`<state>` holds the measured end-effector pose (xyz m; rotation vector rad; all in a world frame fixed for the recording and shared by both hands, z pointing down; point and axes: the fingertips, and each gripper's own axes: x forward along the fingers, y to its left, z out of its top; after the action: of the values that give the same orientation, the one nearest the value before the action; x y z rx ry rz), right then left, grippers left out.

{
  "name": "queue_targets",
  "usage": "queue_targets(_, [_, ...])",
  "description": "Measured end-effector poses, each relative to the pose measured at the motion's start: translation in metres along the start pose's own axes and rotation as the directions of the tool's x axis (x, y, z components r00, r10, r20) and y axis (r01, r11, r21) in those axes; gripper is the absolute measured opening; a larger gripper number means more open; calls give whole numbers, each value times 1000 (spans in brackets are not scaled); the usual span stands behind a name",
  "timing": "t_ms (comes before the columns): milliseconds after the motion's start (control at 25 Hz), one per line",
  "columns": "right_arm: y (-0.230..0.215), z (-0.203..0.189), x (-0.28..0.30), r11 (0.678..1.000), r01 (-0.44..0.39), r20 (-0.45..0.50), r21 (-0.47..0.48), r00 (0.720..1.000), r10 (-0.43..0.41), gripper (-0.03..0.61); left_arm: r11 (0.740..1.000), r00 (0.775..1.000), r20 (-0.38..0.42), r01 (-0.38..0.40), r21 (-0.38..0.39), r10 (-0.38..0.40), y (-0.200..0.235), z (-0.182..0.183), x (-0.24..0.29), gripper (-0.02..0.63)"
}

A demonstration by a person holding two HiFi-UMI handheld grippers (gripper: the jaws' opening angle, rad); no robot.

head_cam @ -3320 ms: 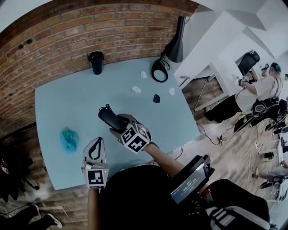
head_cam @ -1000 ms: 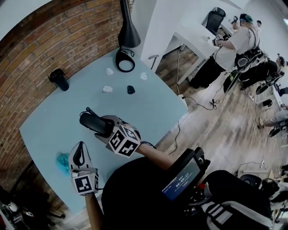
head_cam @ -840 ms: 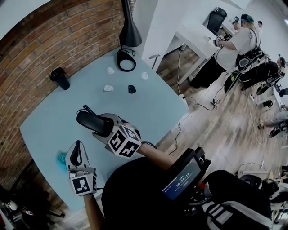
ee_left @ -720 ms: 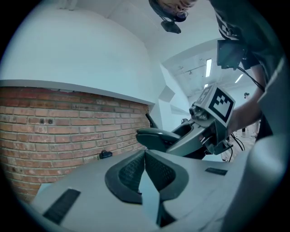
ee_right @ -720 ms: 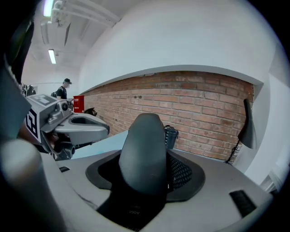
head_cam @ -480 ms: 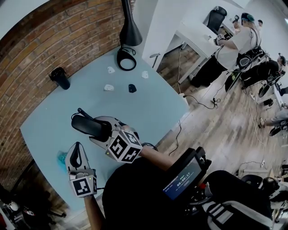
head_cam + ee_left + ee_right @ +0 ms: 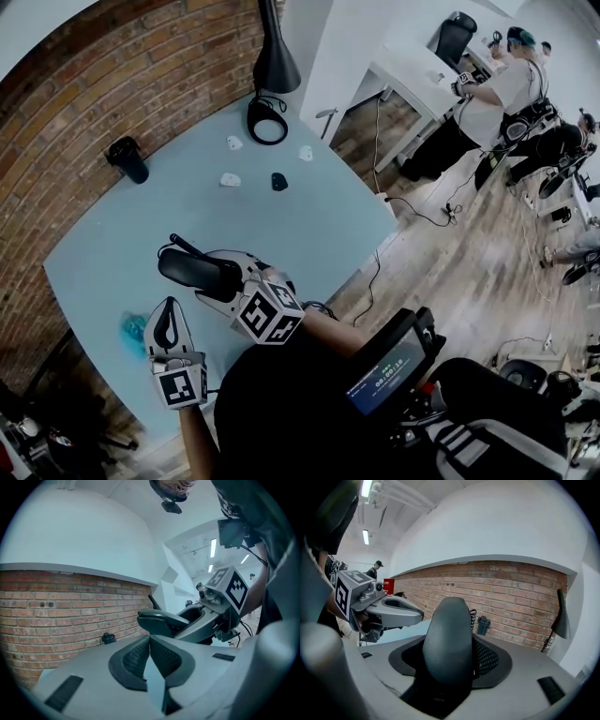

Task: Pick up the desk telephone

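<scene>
My right gripper (image 7: 204, 274) is shut on a black telephone handset (image 7: 190, 269), which it holds in the air over the near part of the light blue table (image 7: 309, 225). In the right gripper view the handset (image 7: 447, 641) fills the space between the jaws, and a coiled cord (image 7: 473, 617) shows behind it. My left gripper (image 7: 168, 317) hovers just left of and below the right one, its jaws shut with nothing between them. In the left gripper view its pads (image 7: 161, 657) meet, and the handset (image 7: 161, 620) hangs just beyond them.
A black cup (image 7: 127, 159) stands at the far side by the brick wall. A black lamp (image 7: 273, 64) and its ring base (image 7: 267, 122) take the far corner, with small white pieces (image 7: 230, 179) and a black one (image 7: 279, 181) close by. A blue crumpled thing (image 7: 134, 326) lies beside the left gripper.
My right gripper has risen slightly and rolled a little with the handset still in it. The left gripper has stayed about where it was.
</scene>
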<state>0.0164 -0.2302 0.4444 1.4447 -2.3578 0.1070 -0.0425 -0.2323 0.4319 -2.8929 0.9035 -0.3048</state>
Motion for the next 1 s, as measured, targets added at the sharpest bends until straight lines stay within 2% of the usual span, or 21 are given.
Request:
queue_targets(360, [7,-26,3,1000,-12,-22,19,1000,12,279,1000,999,-29,18,-16,-19,-7,-20,-3,5])
queue_targets(760, [18,-52,8,999,-44,-83,28,996,46,279,998,991,-123,42,-39,-47,-19,-58,-5,5])
queue_targets(1000, [22,-65,9,998,-55,-119,-11,992,53,279,997,985,-160,53,-63,-62,-23,-73,-5,5])
